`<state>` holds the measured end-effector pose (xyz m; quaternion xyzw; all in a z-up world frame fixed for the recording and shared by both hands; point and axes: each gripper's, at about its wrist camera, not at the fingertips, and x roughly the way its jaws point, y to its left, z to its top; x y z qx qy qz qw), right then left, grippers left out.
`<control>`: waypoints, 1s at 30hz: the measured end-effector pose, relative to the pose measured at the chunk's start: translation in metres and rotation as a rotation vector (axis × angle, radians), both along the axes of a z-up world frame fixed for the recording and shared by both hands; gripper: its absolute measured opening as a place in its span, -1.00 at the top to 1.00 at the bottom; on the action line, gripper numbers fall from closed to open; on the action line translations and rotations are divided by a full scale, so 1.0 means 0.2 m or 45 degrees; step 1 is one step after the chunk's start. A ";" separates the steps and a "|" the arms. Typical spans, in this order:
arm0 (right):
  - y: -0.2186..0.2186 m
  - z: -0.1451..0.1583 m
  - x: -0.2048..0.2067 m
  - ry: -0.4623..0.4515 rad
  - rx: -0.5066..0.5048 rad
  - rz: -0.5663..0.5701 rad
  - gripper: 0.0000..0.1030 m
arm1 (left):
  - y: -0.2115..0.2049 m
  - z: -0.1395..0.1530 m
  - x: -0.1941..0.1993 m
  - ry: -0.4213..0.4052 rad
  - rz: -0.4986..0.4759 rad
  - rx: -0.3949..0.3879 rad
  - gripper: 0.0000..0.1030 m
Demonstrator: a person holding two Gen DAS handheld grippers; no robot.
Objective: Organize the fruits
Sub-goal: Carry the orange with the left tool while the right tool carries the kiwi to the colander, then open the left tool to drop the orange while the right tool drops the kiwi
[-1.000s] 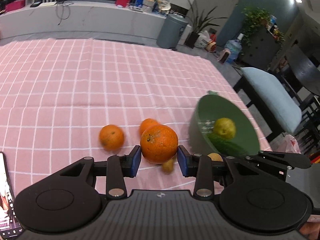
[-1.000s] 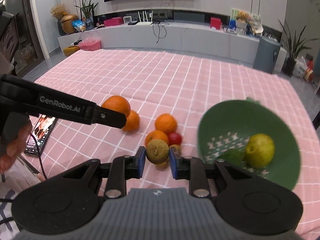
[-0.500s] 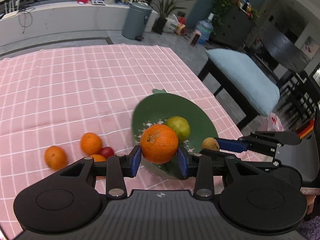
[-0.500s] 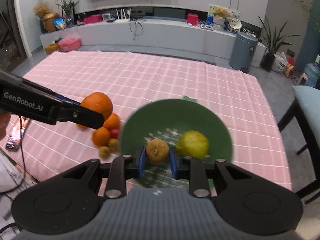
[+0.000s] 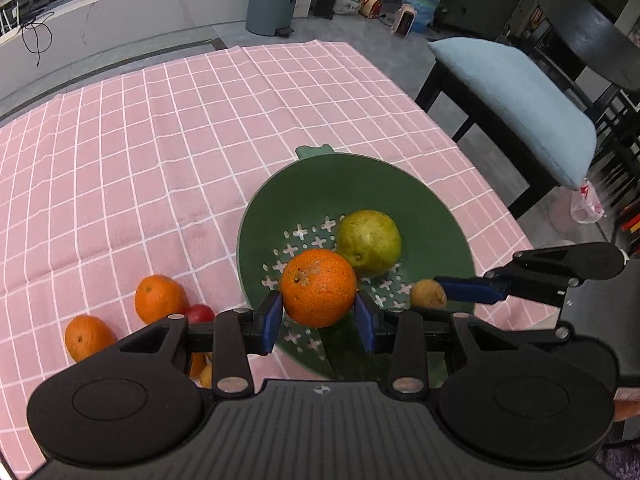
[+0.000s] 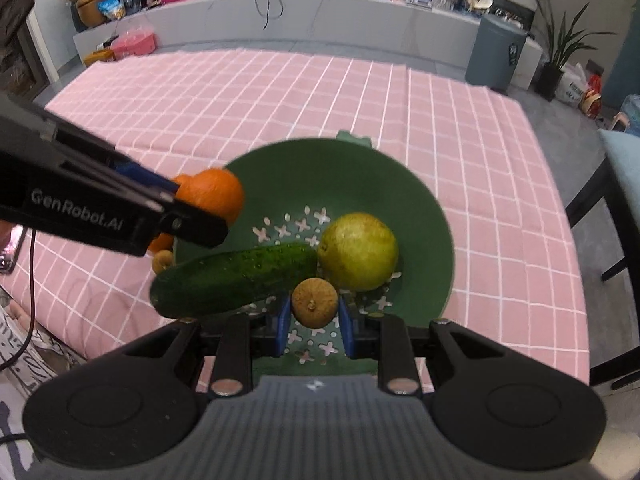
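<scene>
Both grippers (image 5: 318,316) (image 6: 313,322) over green colander (image 5: 440,216), fruit clamped, perhaps longan (image 6: 314,302).

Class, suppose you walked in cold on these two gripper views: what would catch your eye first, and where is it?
First, the big orange clamped in the left gripper, hanging over the green colander on the pink checked cloth. Next, the small brown fruit pinched in the right gripper above the same bowl, where a yellow-green pear and a cucumber lie.

Dim indoor light, fisheye-bent edges, slight blur
</scene>
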<state>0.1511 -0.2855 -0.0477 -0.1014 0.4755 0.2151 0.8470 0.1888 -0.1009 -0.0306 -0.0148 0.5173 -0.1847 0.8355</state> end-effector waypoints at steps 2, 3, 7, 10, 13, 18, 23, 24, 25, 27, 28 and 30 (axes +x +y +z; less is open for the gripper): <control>0.01 -0.03 0.02 0.022 -0.009 0.008 0.58 | -0.01 -0.01 0.03 0.001 -0.002 0.023 0.15; 0.01 -0.05 0.04 0.034 -0.014 0.013 0.58 | -0.02 -0.02 0.04 0.002 -0.005 0.034 0.15; 0.02 -0.10 0.08 0.078 -0.031 0.027 0.58 | -0.04 -0.05 0.09 0.023 -0.007 0.058 0.15; 0.03 -0.13 0.10 0.105 -0.040 0.037 0.58 | -0.05 -0.07 0.12 0.034 -0.010 0.072 0.15; 0.03 -0.17 0.13 0.129 -0.044 0.042 0.58 | -0.06 -0.09 0.14 0.035 -0.024 0.092 0.15; 0.04 -0.22 0.16 0.162 -0.050 0.046 0.58 | -0.08 -0.12 0.17 0.048 -0.049 0.110 0.15; 0.06 -0.24 0.18 0.183 -0.058 0.055 0.58 | -0.09 -0.16 0.19 0.076 -0.054 0.116 0.15; 0.06 -0.24 0.18 0.183 -0.061 0.057 0.57 | -0.09 -0.16 0.19 0.080 -0.054 0.115 0.14; 0.06 -0.25 0.18 0.182 -0.063 0.058 0.57 | -0.09 -0.17 0.19 0.088 -0.054 0.114 0.14; 0.06 -0.25 0.18 0.181 -0.068 0.061 0.55 | -0.08 -0.17 0.19 0.093 -0.051 0.102 0.14; 0.07 -0.25 0.18 0.181 -0.073 0.062 0.52 | -0.08 -0.17 0.20 0.095 -0.049 0.097 0.14; 0.07 -0.24 0.17 0.175 -0.081 0.068 0.41 | -0.08 -0.17 0.19 0.089 -0.043 0.094 0.06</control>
